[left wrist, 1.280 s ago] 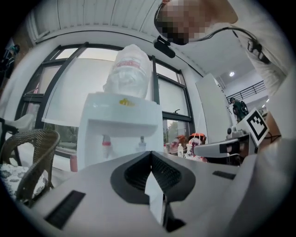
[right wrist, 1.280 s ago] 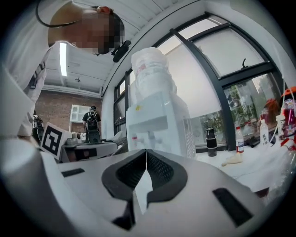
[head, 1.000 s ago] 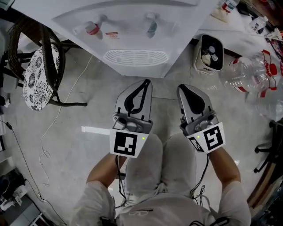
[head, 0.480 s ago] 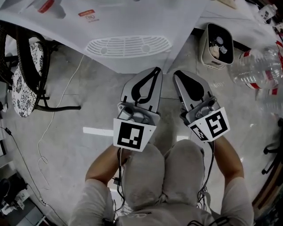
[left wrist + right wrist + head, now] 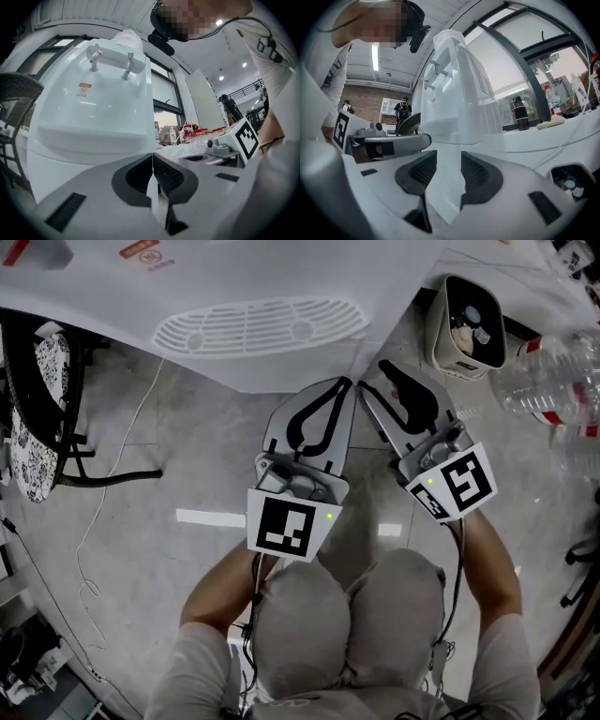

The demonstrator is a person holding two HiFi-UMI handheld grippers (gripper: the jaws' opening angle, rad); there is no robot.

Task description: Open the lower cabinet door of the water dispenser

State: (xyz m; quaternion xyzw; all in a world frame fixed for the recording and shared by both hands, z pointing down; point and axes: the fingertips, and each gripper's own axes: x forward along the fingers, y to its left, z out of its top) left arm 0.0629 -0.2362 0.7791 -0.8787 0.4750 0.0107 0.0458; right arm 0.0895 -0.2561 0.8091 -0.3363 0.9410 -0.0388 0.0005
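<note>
The lower cabinet door (image 5: 49, 173) of the water dispenser (image 5: 262, 296) is the white front beneath the drip ledge, just ahead of both tongs. No open gap shows on it. Both grippers have sunk from tap height to this level. The left gripper (image 5: 152, 157) is clenched on nothing. The right gripper (image 5: 444, 157) has just been opening: its jaws stand apart and empty, with the cabinet's corner showing beyond them, likely readied for a grab.

The water dispenser (image 5: 281, 282) is cut off by the head view's top edge, its lower front hidden underneath.
</note>
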